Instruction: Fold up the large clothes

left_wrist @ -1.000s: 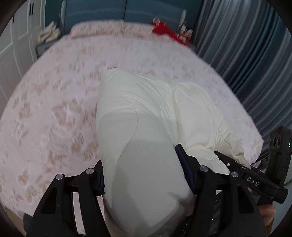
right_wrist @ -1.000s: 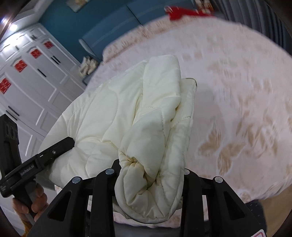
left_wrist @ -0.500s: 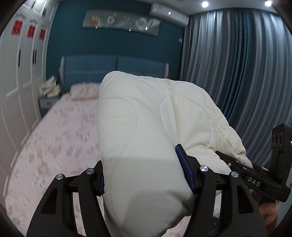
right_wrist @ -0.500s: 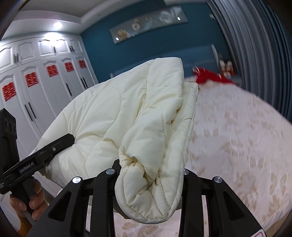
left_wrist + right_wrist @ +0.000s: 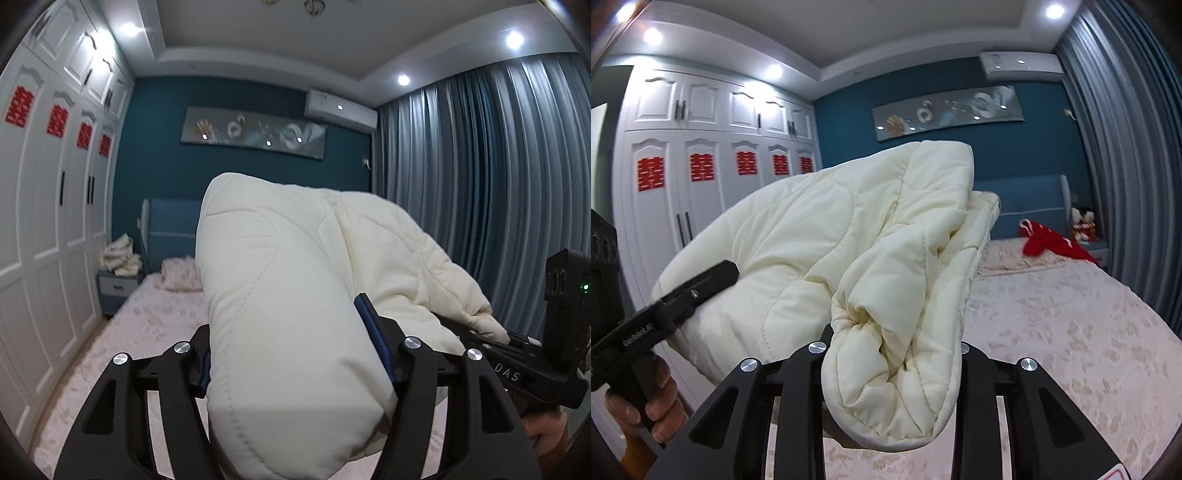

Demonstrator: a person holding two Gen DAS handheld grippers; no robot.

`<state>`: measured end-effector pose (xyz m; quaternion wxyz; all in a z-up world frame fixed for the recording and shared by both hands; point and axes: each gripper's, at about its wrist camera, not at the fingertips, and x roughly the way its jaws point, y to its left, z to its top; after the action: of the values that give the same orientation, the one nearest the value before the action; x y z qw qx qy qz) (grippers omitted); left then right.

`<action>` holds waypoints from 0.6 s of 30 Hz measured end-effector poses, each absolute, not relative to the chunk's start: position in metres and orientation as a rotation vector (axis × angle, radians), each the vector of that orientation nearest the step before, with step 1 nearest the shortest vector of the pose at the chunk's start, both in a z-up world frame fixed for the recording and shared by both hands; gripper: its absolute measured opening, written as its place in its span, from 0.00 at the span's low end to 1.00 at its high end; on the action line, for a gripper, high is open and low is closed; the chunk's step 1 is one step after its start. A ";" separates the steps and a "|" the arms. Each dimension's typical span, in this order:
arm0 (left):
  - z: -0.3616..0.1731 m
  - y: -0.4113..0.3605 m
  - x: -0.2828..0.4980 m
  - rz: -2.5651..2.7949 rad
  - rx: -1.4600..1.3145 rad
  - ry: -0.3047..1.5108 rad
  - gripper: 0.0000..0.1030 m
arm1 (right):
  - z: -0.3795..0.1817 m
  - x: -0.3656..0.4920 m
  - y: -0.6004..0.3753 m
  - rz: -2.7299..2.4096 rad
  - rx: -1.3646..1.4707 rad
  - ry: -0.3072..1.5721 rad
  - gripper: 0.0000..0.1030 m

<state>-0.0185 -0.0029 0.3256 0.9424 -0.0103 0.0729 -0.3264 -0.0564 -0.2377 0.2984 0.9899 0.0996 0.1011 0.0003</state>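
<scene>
The left hand-held gripper point(image 5: 295, 354) clamps one thick, padded fold of the cream coat point(image 5: 295, 295), while the right hand-held gripper point(image 5: 892, 354) pinches a bunched fold of the same coat, its jaws closing further on it. The coat hangs in the air between the two, above the bed point(image 5: 1071, 332), probably so it can drape straight before folding. No container shows; a red garment point(image 5: 1052, 242) lies near the headboard.
</scene>
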 end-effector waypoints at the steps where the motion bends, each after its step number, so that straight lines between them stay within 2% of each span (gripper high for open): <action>1: 0.328 0.001 -0.016 -0.654 -0.022 0.130 0.60 | 0.300 -0.052 -0.234 0.005 0.189 0.199 0.26; 10: 0.310 0.033 0.029 -0.631 -0.040 0.054 0.60 | 0.306 0.002 -0.198 0.026 0.092 0.166 0.26; 18: 0.240 0.045 0.116 -0.600 -0.071 0.189 0.60 | 0.241 0.094 -0.186 0.034 0.080 0.287 0.26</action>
<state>0.1159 0.0451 0.2399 0.9504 -0.0351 0.0929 -0.2949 0.0937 -0.1863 0.2410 0.9888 0.0397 0.1427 0.0168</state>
